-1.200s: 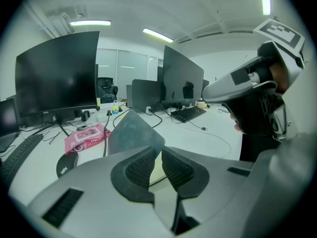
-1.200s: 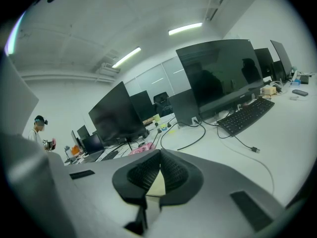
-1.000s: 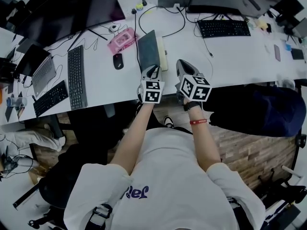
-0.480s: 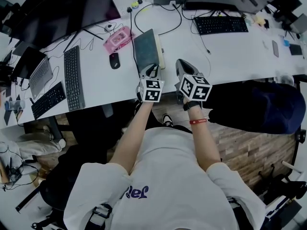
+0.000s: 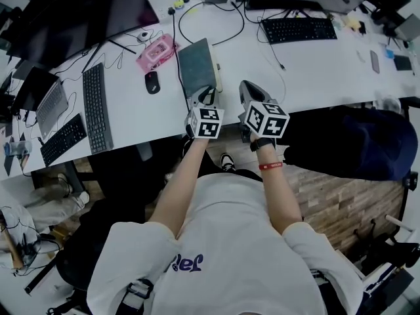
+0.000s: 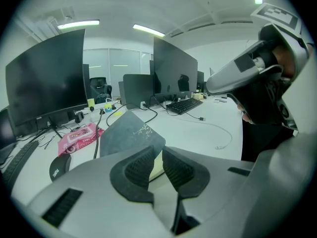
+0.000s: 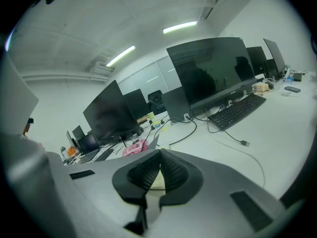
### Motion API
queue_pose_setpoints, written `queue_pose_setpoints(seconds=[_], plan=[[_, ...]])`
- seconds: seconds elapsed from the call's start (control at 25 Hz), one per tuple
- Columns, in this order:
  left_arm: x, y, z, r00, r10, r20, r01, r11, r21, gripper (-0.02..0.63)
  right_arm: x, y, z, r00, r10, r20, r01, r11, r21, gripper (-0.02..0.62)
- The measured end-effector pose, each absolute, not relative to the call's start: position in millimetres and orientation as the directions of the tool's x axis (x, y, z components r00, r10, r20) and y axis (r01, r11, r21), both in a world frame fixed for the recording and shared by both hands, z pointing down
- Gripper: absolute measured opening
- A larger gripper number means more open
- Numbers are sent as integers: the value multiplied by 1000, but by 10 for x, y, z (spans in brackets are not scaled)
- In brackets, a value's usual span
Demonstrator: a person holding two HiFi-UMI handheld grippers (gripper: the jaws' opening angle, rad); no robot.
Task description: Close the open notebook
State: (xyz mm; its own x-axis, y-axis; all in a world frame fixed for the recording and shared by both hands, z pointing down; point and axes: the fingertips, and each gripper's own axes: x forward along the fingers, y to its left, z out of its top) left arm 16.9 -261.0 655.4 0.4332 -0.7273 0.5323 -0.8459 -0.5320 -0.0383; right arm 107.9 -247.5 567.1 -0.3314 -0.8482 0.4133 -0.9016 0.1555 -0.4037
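Gaping narrowly, your left gripper (image 6: 158, 153) has just been easing its jaws apart, with nothing between the pads. Just beyond them lies the grey-covered notebook with cream pages (image 6: 126, 133), long axis running away from you. Right gripper (image 7: 160, 155), tips clenched, sits farther off. Neither gripper has shifted since a second ago.
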Motion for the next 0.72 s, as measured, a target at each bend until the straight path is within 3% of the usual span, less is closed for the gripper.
queue_pose_setpoints(seconds=[0.72], plan=[[255,-2607,6760,399,-713,577,-826,-553,-113,69,1172,-2432,5762,-325,-844,427,-899,135,-418,14]])
